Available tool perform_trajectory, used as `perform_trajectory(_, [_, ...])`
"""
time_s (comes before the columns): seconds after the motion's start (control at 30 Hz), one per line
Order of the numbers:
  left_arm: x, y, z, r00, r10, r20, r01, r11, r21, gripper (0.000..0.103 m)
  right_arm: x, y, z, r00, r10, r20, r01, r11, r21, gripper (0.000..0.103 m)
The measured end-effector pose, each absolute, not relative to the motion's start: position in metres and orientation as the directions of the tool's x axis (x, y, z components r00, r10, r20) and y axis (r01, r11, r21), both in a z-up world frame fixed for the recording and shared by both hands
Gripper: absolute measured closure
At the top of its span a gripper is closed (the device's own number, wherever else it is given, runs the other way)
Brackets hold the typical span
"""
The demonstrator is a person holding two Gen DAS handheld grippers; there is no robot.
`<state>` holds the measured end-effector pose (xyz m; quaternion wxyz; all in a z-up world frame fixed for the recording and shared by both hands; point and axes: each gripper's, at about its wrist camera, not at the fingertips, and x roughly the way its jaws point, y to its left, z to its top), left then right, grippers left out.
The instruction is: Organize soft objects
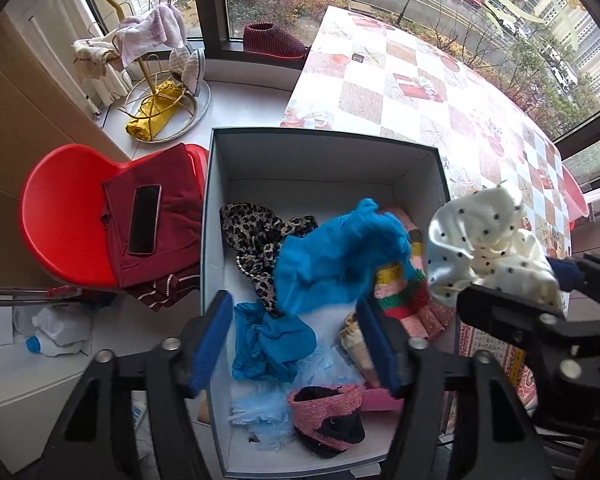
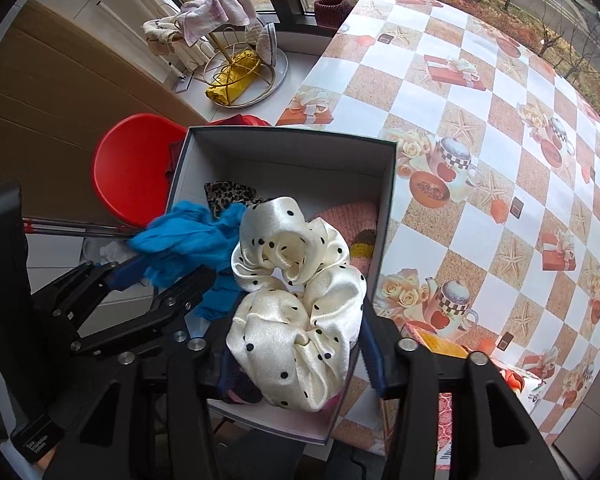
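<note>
A grey box (image 1: pixel 324 140) with a white inside holds several soft things: a leopard-print cloth (image 1: pixel 256 232), a striped knit piece (image 1: pixel 404 292), a pink and black sock (image 1: pixel 328 412). My left gripper (image 1: pixel 296 340) hangs over the box with jaws apart; a blue cloth (image 1: pixel 332 256) drapes between the box and its fingers. My right gripper (image 2: pixel 296 356) is shut on a cream polka-dot scrunchie (image 2: pixel 296 304) above the box's (image 2: pixel 292 136) right side. The scrunchie also shows in the left wrist view (image 1: pixel 488 248).
A table with a checkered cloth (image 2: pixel 480 120) lies right of the box. A red chair (image 1: pixel 60 216) with a dark red cloth and a phone (image 1: pixel 144 220) stands left. A gold rack (image 1: pixel 156 80) with towels and a slipper (image 1: pixel 272 40) sit by the window.
</note>
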<state>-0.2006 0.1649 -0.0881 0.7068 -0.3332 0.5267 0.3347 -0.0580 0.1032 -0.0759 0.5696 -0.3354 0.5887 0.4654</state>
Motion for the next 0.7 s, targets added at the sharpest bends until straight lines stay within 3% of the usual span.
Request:
perform_trajectory(0.03, [-0.202,0.164,-0.085,0.221,0.143,-0.965,-0.823,0.558,-0.106,0.025,-0.055,0.102,-0.074,-0.132,0.14,-0.981,-0.92,0.351,0.174,0.005])
perform_trajectory(0.07, [-0.203,0.163,-0.081,0.22,0.166,-0.961,-0.82,0.565,-0.09,0.024,-0.052,0.101,-0.072,-0.135,0.149,-0.979,-0.914,0.362,0.182,0.001])
perform_trajectory(0.3, [-0.214,0.149,-0.029,0.292,0.325,-0.899,-0.82,0.569,-0.061,0.023,-0.048,0.095,-0.052,-0.135,0.201,-0.97,-0.907,0.369,0.203,0.001])
perform_trajectory(0.43, [-0.215,0.158,-0.03,0.294,0.205,-0.934,-0.813,0.568,-0.131,0.018,-0.051,0.087,-0.036,-0.137,0.233,-0.963,-0.906,0.364,0.217,0.001])
perform_trajectory(0.7, [-0.228,0.143,-0.037,0.245,0.133,-0.96,-0.818,0.56,-0.131,0.018,-0.066,0.073,-0.028,-0.133,0.205,-0.97,-0.921,0.335,0.197,0.001])
